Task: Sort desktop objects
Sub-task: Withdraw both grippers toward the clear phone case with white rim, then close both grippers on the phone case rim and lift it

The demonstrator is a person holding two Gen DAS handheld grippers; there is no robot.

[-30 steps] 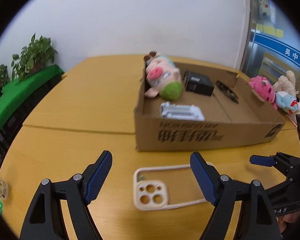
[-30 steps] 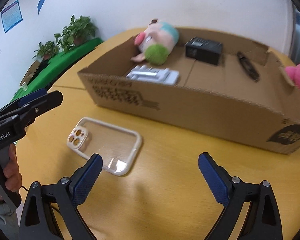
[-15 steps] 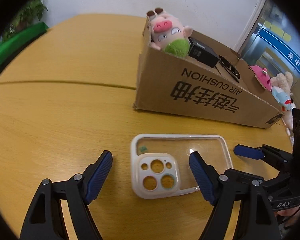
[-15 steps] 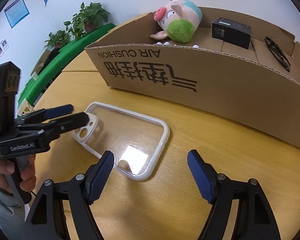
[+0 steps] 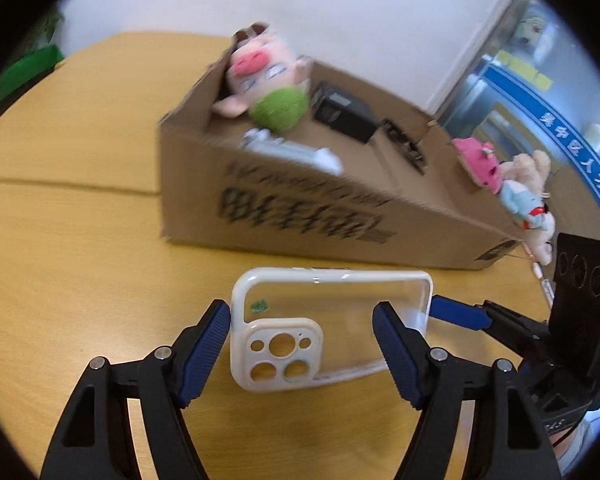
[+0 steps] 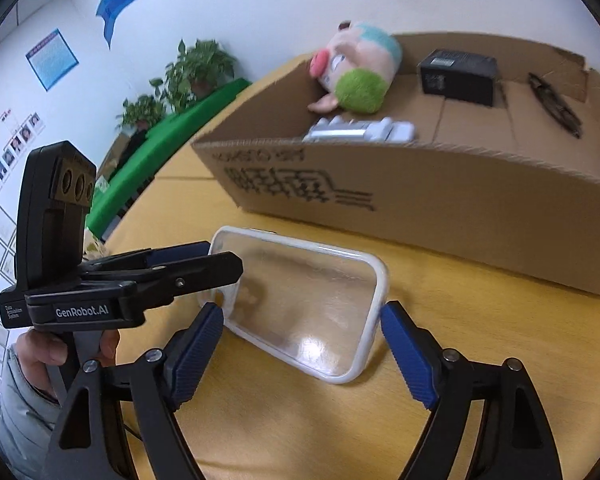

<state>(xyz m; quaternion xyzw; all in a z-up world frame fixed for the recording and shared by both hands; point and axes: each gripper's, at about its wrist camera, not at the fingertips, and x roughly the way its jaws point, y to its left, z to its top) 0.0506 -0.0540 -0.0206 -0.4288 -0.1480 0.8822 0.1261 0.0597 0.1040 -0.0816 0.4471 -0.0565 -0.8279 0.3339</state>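
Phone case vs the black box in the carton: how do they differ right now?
The phone case is clear with a white rim; the black box is opaque and dark. The case is a thin open shell lying flat; the box is a solid closed block. The case lies on the table outside the carton, between the tongs of both grippers; the box sits inside the carton, untouched. Both are rectangular.

Left gripper (image 5: pixel 302 346) points down, jaws closing; right gripper (image 6: pixel 302 354) beside it, jaws opening; neither grips.
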